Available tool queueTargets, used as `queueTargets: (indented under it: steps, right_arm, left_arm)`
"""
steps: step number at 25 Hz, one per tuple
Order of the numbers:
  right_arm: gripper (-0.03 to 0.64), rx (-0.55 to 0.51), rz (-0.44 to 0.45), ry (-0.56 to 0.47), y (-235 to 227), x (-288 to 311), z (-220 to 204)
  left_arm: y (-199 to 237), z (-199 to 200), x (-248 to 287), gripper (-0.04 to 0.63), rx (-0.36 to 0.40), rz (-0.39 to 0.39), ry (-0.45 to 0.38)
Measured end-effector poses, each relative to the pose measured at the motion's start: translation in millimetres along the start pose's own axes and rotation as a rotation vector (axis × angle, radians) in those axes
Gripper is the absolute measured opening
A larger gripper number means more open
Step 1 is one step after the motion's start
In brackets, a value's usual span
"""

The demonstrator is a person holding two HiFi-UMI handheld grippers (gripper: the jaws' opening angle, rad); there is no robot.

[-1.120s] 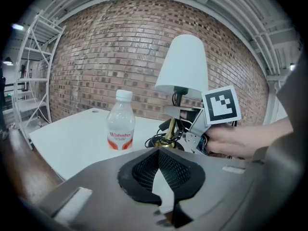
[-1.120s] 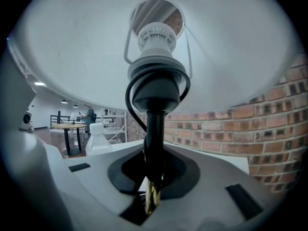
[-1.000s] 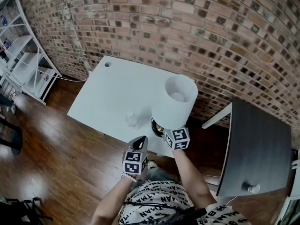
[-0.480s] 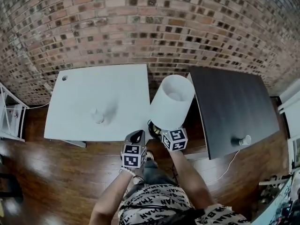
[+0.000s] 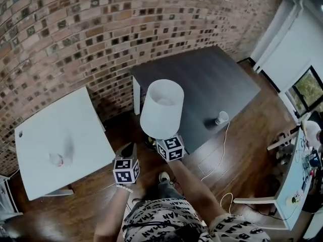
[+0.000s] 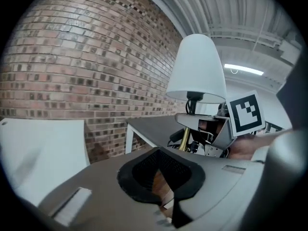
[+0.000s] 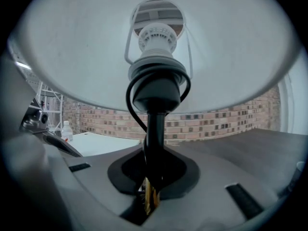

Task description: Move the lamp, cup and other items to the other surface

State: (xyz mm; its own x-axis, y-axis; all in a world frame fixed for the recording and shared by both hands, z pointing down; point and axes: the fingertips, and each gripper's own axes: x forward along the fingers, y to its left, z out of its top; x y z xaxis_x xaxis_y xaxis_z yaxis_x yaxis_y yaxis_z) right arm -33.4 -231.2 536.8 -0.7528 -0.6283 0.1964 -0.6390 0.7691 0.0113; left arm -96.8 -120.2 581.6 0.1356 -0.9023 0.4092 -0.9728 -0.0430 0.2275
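Note:
My right gripper (image 5: 160,141) is shut on the stem of a table lamp with a white shade (image 5: 161,109) and holds it in the air at the dark table's (image 5: 202,79) near corner. In the right gripper view the black stem (image 7: 155,129) stands between the shut pads of the right gripper (image 7: 151,179), under the shade (image 7: 72,47). My left gripper (image 5: 129,149) is shut and empty beside it, over the wooden floor. The left gripper view shows the left gripper (image 6: 161,191), the lamp shade (image 6: 197,69) and the brass stem (image 6: 184,138). A small white cup (image 5: 221,117) stands on the dark table.
The white table (image 5: 35,135) at the left carries a small clear bottle (image 5: 56,159). A brick wall (image 5: 75,39) runs behind both tables. A white cord (image 5: 218,158) trails over the floor. A cluttered white desk (image 5: 298,185) stands at the right edge.
Both grippers and the lamp have swung right, from the white table's front edge to the dark table's corner. The bottle stays on the white table. The right grip is unchanged.

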Motion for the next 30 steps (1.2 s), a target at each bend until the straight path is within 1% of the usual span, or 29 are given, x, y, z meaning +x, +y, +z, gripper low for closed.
queueTargets:
  steps: [4,8,13,16,22,30]
  right_arm:
    - [0.044,0.016,-0.083,0.012,-72.2,-22.6,-11.2]
    - [0.044,0.03,-0.141,0.017,-137.3,-38.1,-20.5]
    - [0.044,0.056,-0.206,0.016,-213.3,-48.2,-32.0]
    - [0.044,0.064,-0.24,0.018,-254.5,-49.7,-41.0]
    - [0.044,0.092,-0.294,0.035,-321.0,-47.8,-64.2]
    - [0.044,0.106,-0.338,0.056,-373.9,-36.9,-88.0]
  left_arm:
    - [-48.9,7.3,46.0,0.002,0.032,-0.066,0.02]
    - [-92.6,11.3,89.5,0.002,0.062,-0.119,0.039]
    - [-137.5,13.3,142.6,0.002,0.087,-0.172,0.073]
    - [-157.5,16.4,168.5,0.002,0.098,-0.196,0.076]
    - [-173.3,13.8,206.7,0.002,0.11,-0.197,0.109]
    - [-172.0,11.4,239.6,0.002,0.105,-0.176,0.143]
